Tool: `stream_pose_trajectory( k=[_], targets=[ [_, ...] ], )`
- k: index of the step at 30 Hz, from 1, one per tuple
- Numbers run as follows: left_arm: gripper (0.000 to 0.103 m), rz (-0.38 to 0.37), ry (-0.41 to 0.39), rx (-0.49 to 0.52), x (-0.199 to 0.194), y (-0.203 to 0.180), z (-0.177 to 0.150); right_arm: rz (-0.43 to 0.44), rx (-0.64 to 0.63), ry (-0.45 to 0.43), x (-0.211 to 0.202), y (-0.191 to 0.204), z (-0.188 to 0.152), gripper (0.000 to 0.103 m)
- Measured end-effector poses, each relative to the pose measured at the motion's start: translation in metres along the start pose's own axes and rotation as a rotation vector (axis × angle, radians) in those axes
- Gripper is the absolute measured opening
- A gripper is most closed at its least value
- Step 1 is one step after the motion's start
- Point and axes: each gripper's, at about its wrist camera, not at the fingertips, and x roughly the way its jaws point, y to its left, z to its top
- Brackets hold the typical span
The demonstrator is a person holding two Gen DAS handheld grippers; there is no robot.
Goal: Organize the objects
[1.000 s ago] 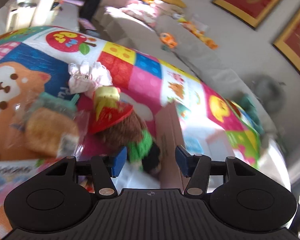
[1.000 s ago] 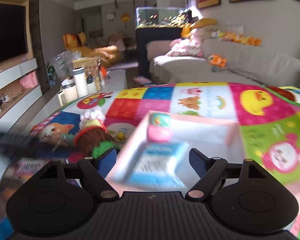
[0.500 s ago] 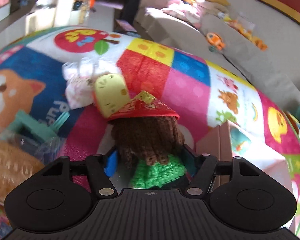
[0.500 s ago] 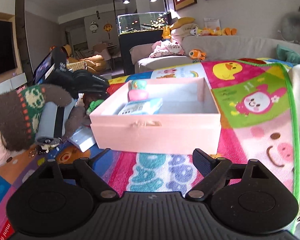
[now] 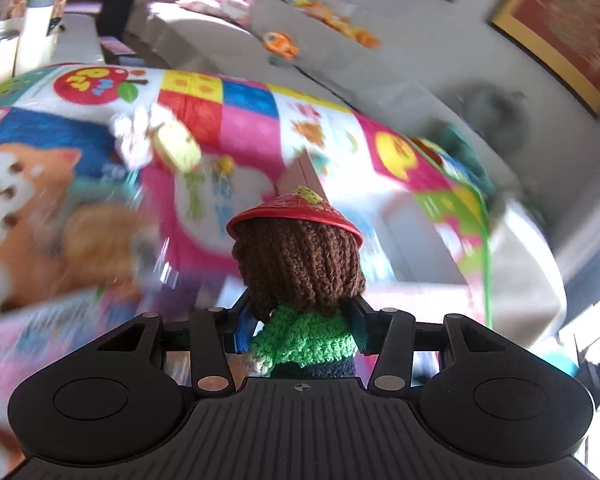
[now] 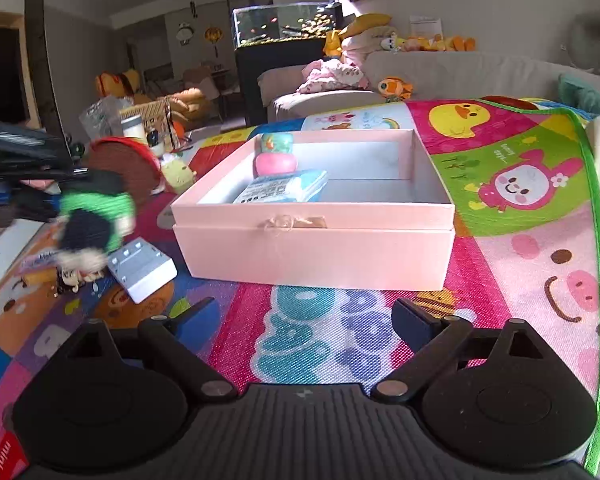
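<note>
My left gripper (image 5: 300,330) is shut on a crocheted doll (image 5: 300,268) with brown hair, a red hat and a green top, held above the play mat. The doll also shows in the right wrist view (image 6: 100,204), lifted left of the pink box (image 6: 316,248). The box holds a blue packet (image 6: 284,190) and a pink and teal toy (image 6: 275,156). My right gripper (image 6: 304,314) is open and empty, low over the mat in front of the box.
A grey block (image 6: 142,270) lies on the mat (image 6: 520,264) left of the box. A yellow toy (image 5: 178,146), a white frilly toy (image 5: 134,138) and a bagged orange toy (image 5: 96,240) lie on the mat. A sofa (image 6: 440,72) stands behind.
My left gripper closed on the doll and lifted it off the mat. My right gripper drew back from the box and stays open.
</note>
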Motion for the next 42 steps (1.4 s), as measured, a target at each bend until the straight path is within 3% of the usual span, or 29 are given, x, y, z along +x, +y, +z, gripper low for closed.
stream_pose_trajectory(
  k=[4,9,14,19,22,24,25,29,36,39,42],
  targets=[
    [0.052,0.029,0.078,0.024,-0.033,0.011,-0.046,-0.012,-0.125,-0.006,0.0,0.025,-0.001,0.093],
    [0.052,0.116,0.098,0.055,-0.06,0.027,-0.087,0.133,-0.198,0.027,0.006,0.069,0.013,0.093],
    [0.053,0.204,0.021,-0.003,-0.081,0.055,-0.09,0.22,-0.321,0.02,0.023,0.132,0.034,0.089],
    [0.053,0.199,-0.009,-0.068,-0.096,0.073,-0.093,0.264,-0.326,0.092,0.063,0.175,0.041,0.088],
    [0.053,0.192,-0.015,-0.081,-0.099,0.076,-0.094,0.261,-0.345,0.103,0.08,0.191,0.039,0.08],
    [0.053,0.193,-0.017,-0.083,-0.097,0.074,-0.093,0.262,-0.369,0.097,0.081,0.197,0.037,0.066],
    [0.053,0.194,-0.017,-0.081,-0.096,0.073,-0.094,0.271,-0.389,0.101,0.079,0.198,0.035,0.061],
    [0.053,0.206,-0.018,-0.062,-0.091,0.067,-0.094,0.308,-0.436,0.112,0.057,0.197,0.028,0.059],
    [0.053,0.147,0.005,-0.043,-0.075,0.051,-0.095,0.316,-0.468,0.146,-0.005,0.151,0.002,0.054],
    [0.053,0.101,0.018,-0.028,-0.057,0.037,-0.095,0.256,-0.489,0.131,-0.025,0.128,-0.007,0.054],
    [0.053,0.071,0.03,-0.018,-0.039,0.02,-0.093,0.118,-0.536,0.089,-0.037,0.112,-0.015,0.055]
  ],
)
